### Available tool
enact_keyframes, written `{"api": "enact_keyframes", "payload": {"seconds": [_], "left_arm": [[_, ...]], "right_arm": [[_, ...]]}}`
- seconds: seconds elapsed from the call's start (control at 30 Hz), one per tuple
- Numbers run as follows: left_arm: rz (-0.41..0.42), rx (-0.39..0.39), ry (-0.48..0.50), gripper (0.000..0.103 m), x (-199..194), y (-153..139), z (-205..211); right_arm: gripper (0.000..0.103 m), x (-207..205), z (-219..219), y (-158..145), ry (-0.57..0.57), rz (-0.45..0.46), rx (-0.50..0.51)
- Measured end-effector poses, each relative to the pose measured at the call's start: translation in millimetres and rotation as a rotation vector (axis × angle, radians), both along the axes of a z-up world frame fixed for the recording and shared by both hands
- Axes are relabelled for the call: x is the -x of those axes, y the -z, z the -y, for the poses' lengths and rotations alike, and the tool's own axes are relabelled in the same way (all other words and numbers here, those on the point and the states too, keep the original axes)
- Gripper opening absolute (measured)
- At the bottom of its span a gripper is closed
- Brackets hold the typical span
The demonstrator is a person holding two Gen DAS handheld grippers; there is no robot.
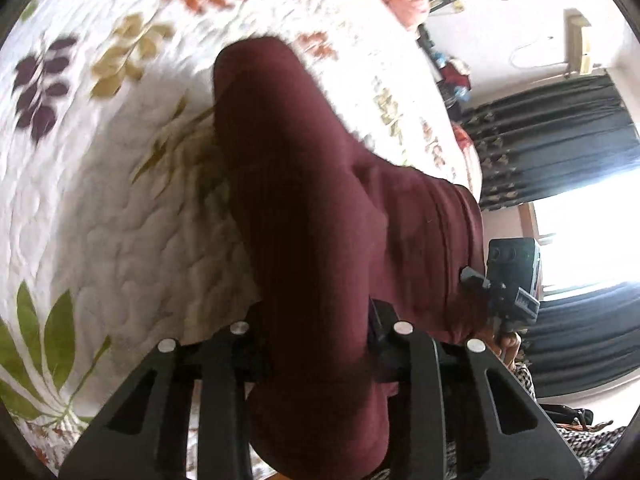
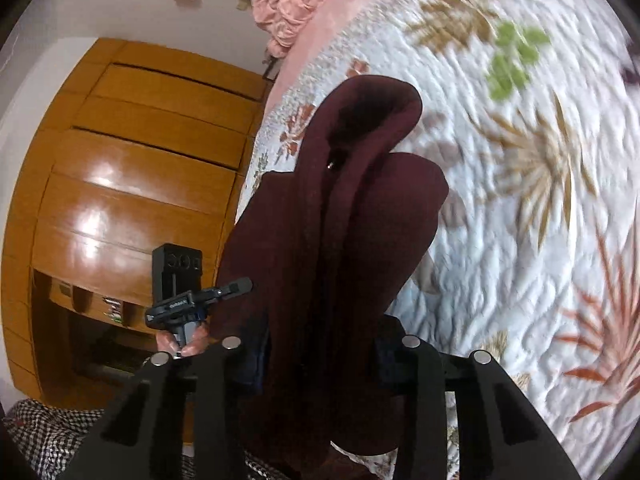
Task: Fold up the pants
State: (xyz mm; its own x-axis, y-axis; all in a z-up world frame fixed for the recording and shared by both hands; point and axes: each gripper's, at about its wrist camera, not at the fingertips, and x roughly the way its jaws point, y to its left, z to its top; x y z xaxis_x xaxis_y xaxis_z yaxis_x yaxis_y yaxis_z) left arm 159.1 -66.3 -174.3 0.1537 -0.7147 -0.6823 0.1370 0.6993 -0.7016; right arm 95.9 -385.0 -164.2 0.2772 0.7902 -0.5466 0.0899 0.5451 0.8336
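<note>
The maroon pants (image 1: 304, 200) hang lifted above the bed, gripped at one end by both grippers. My left gripper (image 1: 320, 344) is shut on the pants, the cloth bunched between its black fingers and hiding the tips. My right gripper (image 2: 324, 356) is shut on the same pants (image 2: 340, 220), which drape forward in folded lobes over the quilt. The right gripper also shows in the left wrist view (image 1: 512, 280) at the far side of the cloth, and the left gripper shows in the right wrist view (image 2: 180, 292).
A white quilt with leaf prints (image 1: 100, 180) covers the bed (image 2: 540, 200). A pink bedsheet bundle (image 2: 292, 4) lies at the head. A wooden wardrobe (image 2: 132, 168) stands beside the bed. Dark curtains (image 1: 560, 140) frame a bright window. Checked cloth (image 2: 44, 432) is near me.
</note>
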Motion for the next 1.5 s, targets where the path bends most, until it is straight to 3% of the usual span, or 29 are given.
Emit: {"api": "enact_keyframes", "payload": {"seconds": [0.3,0.43,0.53,0.6,0.7,0.77,0.9,1.0,1.1,1.23,1.37,1.4,1.5], "left_arm": [[0.141,0.007,-0.023,0.031,-71,-38,47],[0.154,-0.058,-0.026,0.032,-110,-27,53],[0.077,-0.155,-0.047,0.043,-130,9,59],[0.054,-0.154,-0.067,0.063,-131,27,56],[0.054,-0.113,-0.084,0.068,-131,27,49],[0.069,-0.153,-0.09,0.078,-128,20,48],[0.22,-0.344,-0.138,0.079,-107,-18,49],[0.357,-0.355,-0.129,0.081,-91,-56,61],[0.407,-0.373,-0.102,0.083,-81,-67,82],[0.37,-0.404,-0.072,0.083,-73,-49,83],[0.277,-0.452,-0.054,0.083,-58,-15,66],[0.22,-0.433,-0.064,0.084,-62,-3,62],[0.204,-0.397,-0.119,0.083,-60,-5,53]], "right_arm": [[0.038,-71,31,-46,0.021,0.121,0.123],[0.04,-105,40,-24,0.04,0.086,0.173],[0.047,-122,43,24,0.076,-0.047,0.27],[0.06,-120,47,41,0.103,-0.072,0.285],[0.066,-104,56,47,0.175,-0.067,0.226],[0.073,-89,60,42,0.196,-0.063,0.258],[0.072,-59,64,7,0.231,0.013,0.315],[0.072,-42,49,-29,0.217,0.123,0.259],[0.072,-46,31,-51,0.131,0.189,0.24],[0.072,-50,-1,-51,0.042,0.184,0.34],[0.069,-46,6,-25,0.079,0.105,0.338],[0.069,-43,9,-22,0.085,0.094,0.326],[0.069,-38,11,-26,0.095,0.085,0.323]]}}
